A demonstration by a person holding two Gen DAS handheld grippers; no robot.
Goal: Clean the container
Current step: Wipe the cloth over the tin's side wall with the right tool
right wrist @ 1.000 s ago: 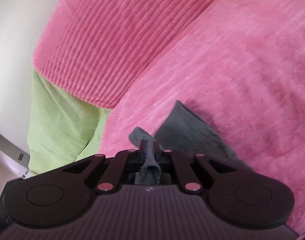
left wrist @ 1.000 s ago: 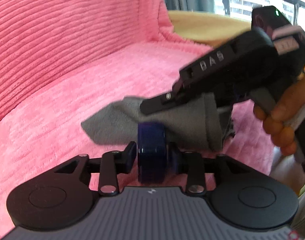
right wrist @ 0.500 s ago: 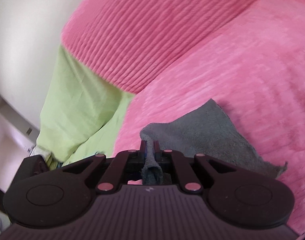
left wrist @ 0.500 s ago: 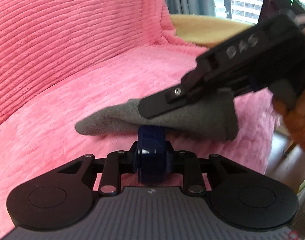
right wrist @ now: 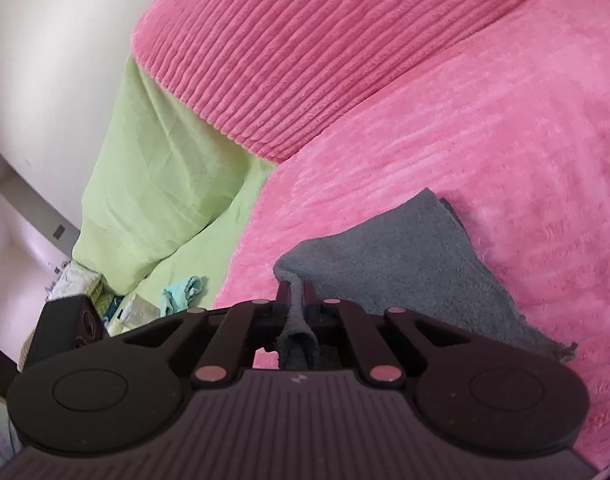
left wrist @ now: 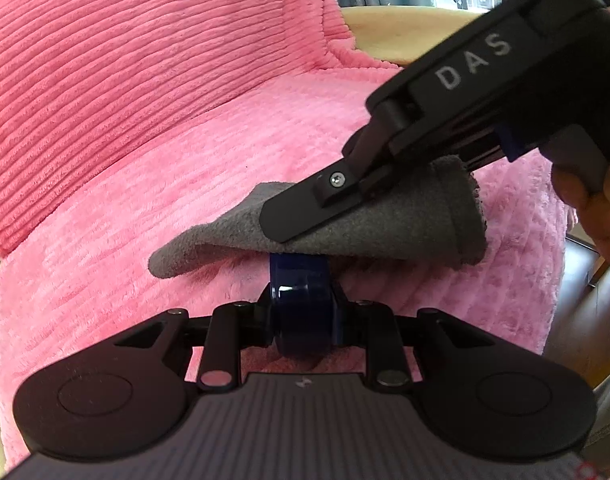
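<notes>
Container [left wrist: 299, 300], one, dark blue, under one grey cloth [left wrist: 405, 220]; two grippers clamped.

I count one dark blue container [left wrist: 299, 304], one grey cloth [right wrist: 405, 256], two grippers, one pink blanket [right wrist: 485, 128], and one green sheet [right wrist: 157, 184].

Pink ribbed blanket [left wrist: 153, 92], green sheet [right wrist: 153, 184]

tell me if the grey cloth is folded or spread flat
Folded: the grey cloth doubles over at its right edge, draped on the blue container.
</notes>
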